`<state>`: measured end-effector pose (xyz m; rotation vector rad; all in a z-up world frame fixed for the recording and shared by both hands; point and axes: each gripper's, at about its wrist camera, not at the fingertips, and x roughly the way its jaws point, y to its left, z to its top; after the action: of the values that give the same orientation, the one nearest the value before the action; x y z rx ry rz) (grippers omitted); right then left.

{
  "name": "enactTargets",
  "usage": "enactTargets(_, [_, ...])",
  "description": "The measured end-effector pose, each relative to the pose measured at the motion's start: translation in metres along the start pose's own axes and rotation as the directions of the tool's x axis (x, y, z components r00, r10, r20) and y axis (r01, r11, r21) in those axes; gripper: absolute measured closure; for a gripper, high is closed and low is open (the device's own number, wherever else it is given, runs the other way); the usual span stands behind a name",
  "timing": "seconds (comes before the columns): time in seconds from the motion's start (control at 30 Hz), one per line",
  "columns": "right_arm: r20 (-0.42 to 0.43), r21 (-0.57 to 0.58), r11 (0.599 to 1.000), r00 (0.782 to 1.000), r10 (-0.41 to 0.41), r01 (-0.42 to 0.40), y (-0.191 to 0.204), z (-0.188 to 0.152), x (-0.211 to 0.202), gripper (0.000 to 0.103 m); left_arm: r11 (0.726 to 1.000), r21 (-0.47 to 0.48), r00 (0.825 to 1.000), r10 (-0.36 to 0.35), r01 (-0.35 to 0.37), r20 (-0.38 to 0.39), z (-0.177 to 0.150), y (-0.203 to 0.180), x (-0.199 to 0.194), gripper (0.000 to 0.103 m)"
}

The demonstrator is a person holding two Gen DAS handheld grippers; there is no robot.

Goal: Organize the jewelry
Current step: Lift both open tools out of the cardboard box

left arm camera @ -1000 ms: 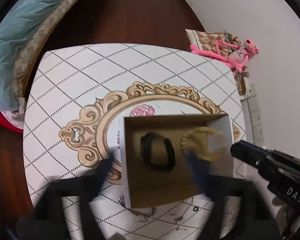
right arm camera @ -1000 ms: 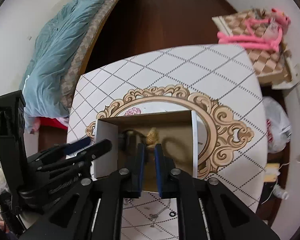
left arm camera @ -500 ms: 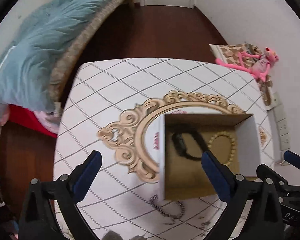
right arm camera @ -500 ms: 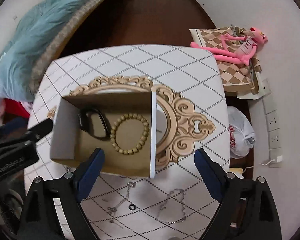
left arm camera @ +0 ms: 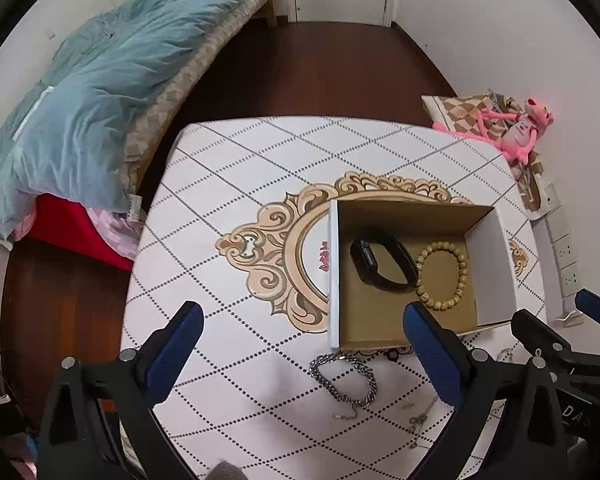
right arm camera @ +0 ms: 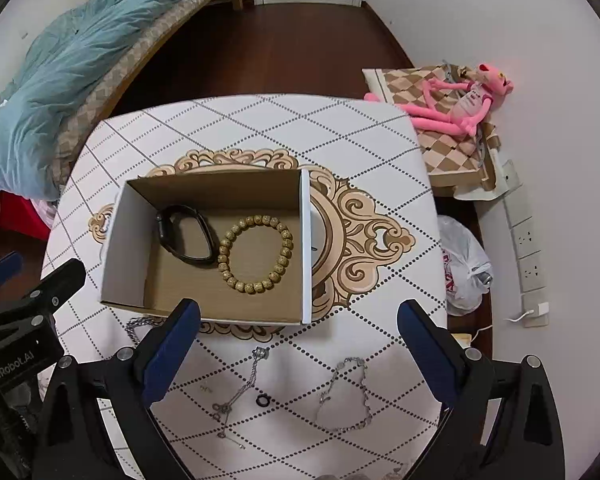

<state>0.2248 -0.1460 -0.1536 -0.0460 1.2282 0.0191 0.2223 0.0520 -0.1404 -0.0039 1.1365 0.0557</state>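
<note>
Both the left gripper (left arm camera: 300,338) and right gripper (right arm camera: 298,334) hang wide, empty. Ahead, the cardboard box (right arm camera: 132,240) holds the black watch band (right arm camera: 186,236) and beaded bracelet (right arm camera: 256,254); a chunky chain bracelet (left arm camera: 344,378), thin chains (right arm camera: 344,398) and perhaps a ring (right arm camera: 262,400) remain below the fingers.

A white table (right arm camera: 260,128) printed with a diamond grid and gilt scrollwork stands on dark wood flooring (right arm camera: 284,48) between a bed heaped with a blue quilt (right arm camera: 68,68) and white walls (right arm camera: 480,8), where a pink plush toy (right arm camera: 456,104) lies on a checkered cushion (right arm camera: 448,148).
</note>
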Motion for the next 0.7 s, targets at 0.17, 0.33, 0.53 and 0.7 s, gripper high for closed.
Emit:
enactTargets(0.17, [0.053, -0.001, 1.000, 0.999, -0.012, 0.012, 0.004, -0.008, -0.030, 0.003, 1.000, -0.017, 0.998, 0.017, -0.016, 0.055, -0.006, 0.006, -0.030, 0.001])
enactTargets(0.33, [0.110, 0.001, 1.000, 0.994, -0.015, 0.015, 0.008, -0.019, -0.064, 0.003, 0.999, -0.026, 0.994, 0.026, -0.023, 0.109, -0.015, 0.013, -0.060, 0.001])
enactTargets(0.53, [0.164, 0.006, 1.000, 0.986, -0.012, 0.012, 0.011, -0.034, -0.098, 0.003, 1.000, -0.028, 0.989, 0.010, -0.006, 0.146, -0.029, 0.017, -0.092, 0.001])
enactTargets(0.7, [0.205, 0.010, 1.000, 0.979, 0.001, -0.003, 0.009, -0.043, -0.123, 0.003, 0.999, -0.047, 0.988, 0.007, 0.000, 0.152, -0.038, 0.021, -0.106, 0.001])
